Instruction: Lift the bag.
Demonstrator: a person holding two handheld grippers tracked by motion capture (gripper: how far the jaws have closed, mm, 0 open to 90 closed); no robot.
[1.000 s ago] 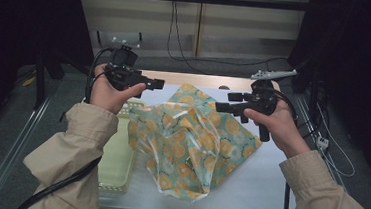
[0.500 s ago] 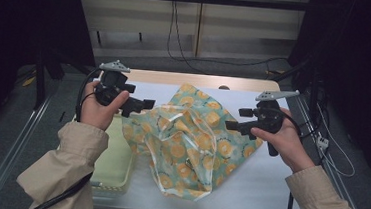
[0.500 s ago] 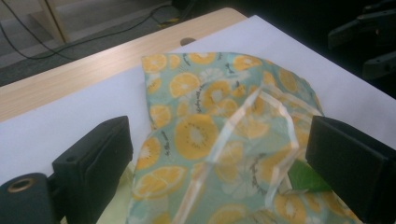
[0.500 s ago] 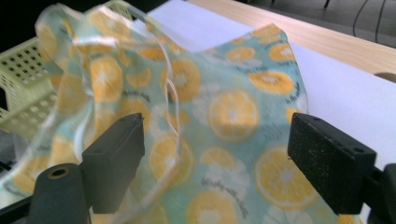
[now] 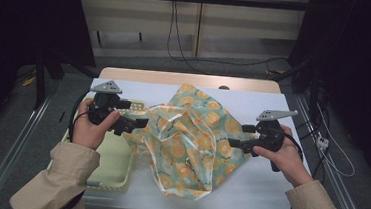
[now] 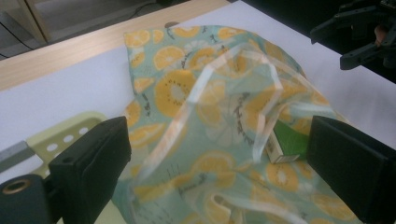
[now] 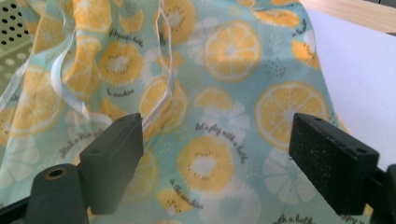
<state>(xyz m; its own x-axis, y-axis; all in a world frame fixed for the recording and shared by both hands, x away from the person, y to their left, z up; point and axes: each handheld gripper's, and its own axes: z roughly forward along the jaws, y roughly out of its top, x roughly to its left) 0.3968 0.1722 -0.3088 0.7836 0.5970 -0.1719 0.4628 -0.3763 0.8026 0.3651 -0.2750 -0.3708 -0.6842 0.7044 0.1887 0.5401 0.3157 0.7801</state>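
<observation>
A teal cloth bag (image 5: 190,140) printed with orange slices lies crumpled in the middle of the white table (image 5: 267,191). Part of it is see-through film with white edging (image 6: 233,88). A small green box (image 6: 290,142) shows inside through the film. My left gripper (image 5: 139,125) is open at the bag's left flank, with the bag (image 6: 187,93) lying ahead between its wide jaws (image 6: 217,140). My right gripper (image 5: 239,136) is open at the bag's right flank, jaws spread wide (image 7: 219,135) over the printed cloth (image 7: 233,51). Neither holds anything.
A pale green perforated basket (image 5: 108,163) sits at the table's left under my left hand, its corner touching the bag (image 7: 11,28). A wooden strip (image 5: 190,80) runs along the far edge. Bare white surface lies right of the bag (image 7: 364,70). The right gripper (image 6: 359,35) appears far off.
Both hands have drawn back toward the near side, from the bag's far end to its flanks, and moved a little apart. The bag has slumped and shifted slightly.
</observation>
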